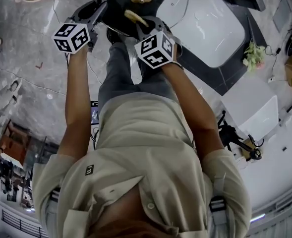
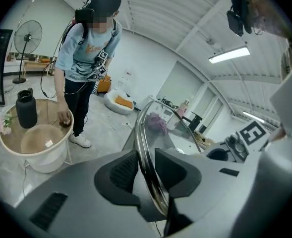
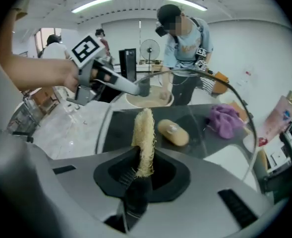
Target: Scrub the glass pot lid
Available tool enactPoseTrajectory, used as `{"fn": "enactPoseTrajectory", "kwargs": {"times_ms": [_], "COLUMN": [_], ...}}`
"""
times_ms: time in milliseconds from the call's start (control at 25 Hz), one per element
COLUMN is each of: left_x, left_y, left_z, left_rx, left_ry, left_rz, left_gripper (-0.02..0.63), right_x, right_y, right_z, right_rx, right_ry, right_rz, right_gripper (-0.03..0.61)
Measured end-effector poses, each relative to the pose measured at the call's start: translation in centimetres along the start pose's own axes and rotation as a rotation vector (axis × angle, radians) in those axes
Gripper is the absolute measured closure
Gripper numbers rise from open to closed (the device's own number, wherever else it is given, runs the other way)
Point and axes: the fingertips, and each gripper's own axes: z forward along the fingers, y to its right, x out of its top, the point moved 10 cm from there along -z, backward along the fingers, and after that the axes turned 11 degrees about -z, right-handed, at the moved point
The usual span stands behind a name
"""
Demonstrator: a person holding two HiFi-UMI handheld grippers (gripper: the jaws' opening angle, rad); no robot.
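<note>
L tool: clenched on the metal rim of the glass lid; the rim runs btwn the two dark pads, and the lid stands on edge, clear of any surface. Head view shows the same tool at upper left, marker cube toward the camera, forearm straight behind it.

Lid, centre: carried by the L tool alone and held btwn the two tools, its glass face turned to the R tool. Beige knob shows near the middle of the glass.

R tool: clamped on the lower end of a yellowish loofah strip, which sticks up and out of the jaws. Loofah tip lies just left of the knob, close to the glass; contact w/ the glass cannot be told.

Background, L to R: standing fan; black bottle on a round table; a person in a blue shirt w/ one hand on that table; purple cloth seen through the glass.
</note>
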Motion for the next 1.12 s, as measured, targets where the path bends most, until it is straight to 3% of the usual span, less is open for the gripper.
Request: {"fn": "enactPoseTrajectory", "kwargs": {"times_ms": [240,360,880,1000,1120], "left_x": [-0.2,-0.5,-0.5,-0.4,-0.4], "left_y": [0.2,0.2,0.2,0.2,0.1], "left_z": [0.0,-0.2,-0.2,-0.1,0.0], "left_rx": [0.005,0.006,-0.002,-0.003,-0.005], "left_ry": [0.001,0.001,0.014,0.016,0.019], "left_rz": [-0.005,-0.011,-0.027,-0.032,-0.030], "left_gripper": [0.500,0.502,0.502,0.500,0.503], "right_x": [-3.7,-3.7,-2.5,-1.4,0.8], "right_y": [10.5,12.7,11.3,9.4,5.4], "right_z": [-5.3,-6.9,-5.3,-3.5,-1.1], "right_rx": [-0.328,-0.403,-0.403,-0.342,-0.202], "right_ry": [-0.057,-0.057,-0.069,-0.065,-0.038], "right_rz": [0.099,0.115,0.100,0.062,-0.004], "right_gripper": [0.526,0.526,0.526,0.526,0.526]}}
